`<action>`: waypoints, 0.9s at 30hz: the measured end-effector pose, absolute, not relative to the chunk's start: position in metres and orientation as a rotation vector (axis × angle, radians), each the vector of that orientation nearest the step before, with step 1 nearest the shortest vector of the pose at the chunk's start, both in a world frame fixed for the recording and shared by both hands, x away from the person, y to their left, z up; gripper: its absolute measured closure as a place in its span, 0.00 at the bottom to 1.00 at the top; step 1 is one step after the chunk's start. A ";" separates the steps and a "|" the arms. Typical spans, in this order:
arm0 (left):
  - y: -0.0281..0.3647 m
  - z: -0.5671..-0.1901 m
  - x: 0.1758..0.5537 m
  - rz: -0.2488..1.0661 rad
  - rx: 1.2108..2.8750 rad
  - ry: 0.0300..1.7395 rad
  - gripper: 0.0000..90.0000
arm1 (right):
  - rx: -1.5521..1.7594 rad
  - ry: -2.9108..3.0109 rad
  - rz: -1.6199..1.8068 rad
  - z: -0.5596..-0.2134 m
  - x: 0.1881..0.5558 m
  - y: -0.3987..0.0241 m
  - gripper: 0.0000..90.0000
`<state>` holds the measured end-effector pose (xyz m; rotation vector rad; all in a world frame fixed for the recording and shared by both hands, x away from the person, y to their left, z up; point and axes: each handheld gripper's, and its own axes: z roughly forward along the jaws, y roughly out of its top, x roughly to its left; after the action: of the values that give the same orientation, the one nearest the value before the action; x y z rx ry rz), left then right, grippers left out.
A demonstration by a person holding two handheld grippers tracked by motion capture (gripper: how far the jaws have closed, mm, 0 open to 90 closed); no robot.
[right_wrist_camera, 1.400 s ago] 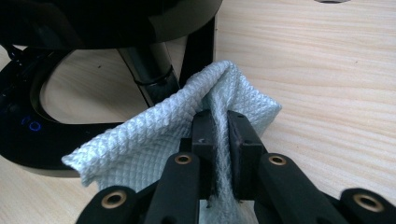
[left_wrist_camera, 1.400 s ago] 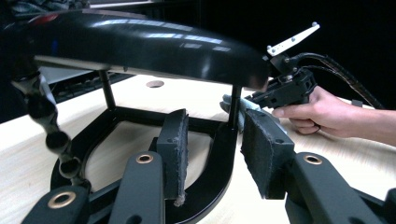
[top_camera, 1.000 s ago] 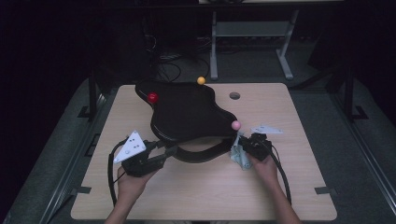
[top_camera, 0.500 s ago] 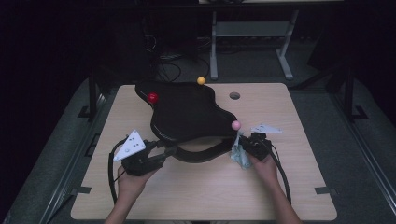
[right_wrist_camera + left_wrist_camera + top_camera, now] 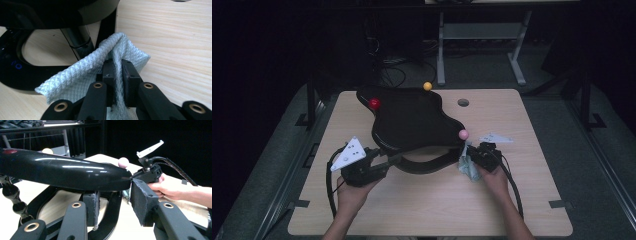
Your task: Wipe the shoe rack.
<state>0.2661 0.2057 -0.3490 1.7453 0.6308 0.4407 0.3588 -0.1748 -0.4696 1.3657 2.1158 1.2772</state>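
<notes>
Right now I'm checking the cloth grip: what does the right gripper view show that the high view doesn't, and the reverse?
Right gripper view: the waffle weave of the white cloth, and the right gripper shut on a fold of it. High view: the red ball, yellow ball and pink ball on the black device, and the left gripper at its base. Shared: the cloth, the device's curved base and the wooden table.

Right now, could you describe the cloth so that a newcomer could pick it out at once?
Start at the glossy black curved object on the wooden table. Go to its near right tip, by the pink ball. There the right gripper pinches a crumpled cloth, the only pale, waffle-textured, soft thing among hard black parts.
</notes>
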 end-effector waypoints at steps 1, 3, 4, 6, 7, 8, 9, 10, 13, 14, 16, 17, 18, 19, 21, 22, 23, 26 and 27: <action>0.209 -0.349 0.269 0.449 1.745 0.639 0.66 | 1.364 2.123 1.284 -0.470 0.359 -0.172 0.91; 0.211 -0.350 0.271 0.451 1.745 0.647 0.66 | 1.356 2.125 1.288 -0.470 0.359 -0.171 0.91; 0.213 -0.350 0.273 0.454 1.744 0.657 0.66 | 1.359 2.128 1.292 -0.470 0.359 -0.169 0.91; 0.220 -0.351 0.279 0.468 1.741 0.681 0.66 | 1.338 2.137 1.298 -0.470 0.359 -0.164 0.91; 0.220 -0.351 0.279 0.468 1.741 0.681 0.66 | 1.338 2.137 1.298 -0.470 0.359 -0.164 0.91; 0.222 -0.350 0.281 0.473 1.738 0.688 0.66 | 1.338 2.140 1.299 -0.470 0.359 -0.162 0.91; 0.224 -0.350 0.283 0.477 1.735 0.696 0.66 | 1.333 2.142 1.302 -0.470 0.360 -0.160 0.91; 0.226 -0.350 0.285 0.482 1.735 0.703 0.66 | 1.327 2.146 1.305 -0.470 0.360 -0.157 0.91; 0.235 -0.350 0.294 0.496 1.735 0.736 0.66 | 1.313 2.158 1.311 -0.468 0.362 -0.150 0.91; 0.235 -0.350 0.294 0.496 1.735 0.736 0.66 | 1.313 2.158 1.311 -0.468 0.362 -0.150 0.91; 0.240 -0.350 0.298 0.509 1.731 0.757 0.66 | 1.284 2.175 1.313 -0.464 0.364 -0.141 0.91; 0.243 -0.350 0.300 0.520 1.731 0.766 0.66 | 1.284 2.175 1.313 -0.464 0.364 -0.141 0.91; 0.245 -0.350 0.301 0.522 1.727 0.778 0.66 | 1.280 2.180 1.317 -0.463 0.364 -0.139 0.91; 0.249 -0.350 0.303 0.523 1.728 0.789 0.66 | 1.276 2.175 1.324 -0.462 0.365 -0.137 0.91; 0.255 -0.352 0.304 0.534 1.726 0.805 0.66 | 1.274 2.180 1.334 -0.463 0.365 -0.132 0.91; 0.257 -0.353 0.303 0.534 1.725 0.811 0.66 | 1.276 2.181 1.343 -0.465 0.365 -0.129 0.91; 0.261 -0.355 0.301 0.536 1.725 0.824 0.66 | 1.281 2.184 1.349 -0.466 0.365 -0.127 0.91; 0.264 -0.358 0.299 0.533 1.722 0.834 0.66 | 1.272 2.192 1.353 -0.468 0.365 -0.123 0.91; 0.265 -0.360 0.298 0.534 1.725 0.837 0.65 | 1.276 2.210 1.353 -0.470 0.364 -0.117 0.91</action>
<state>0.2977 0.2648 -0.3598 1.7247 0.8367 0.5339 0.3641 -0.1173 -0.4699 1.2761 2.2105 1.3530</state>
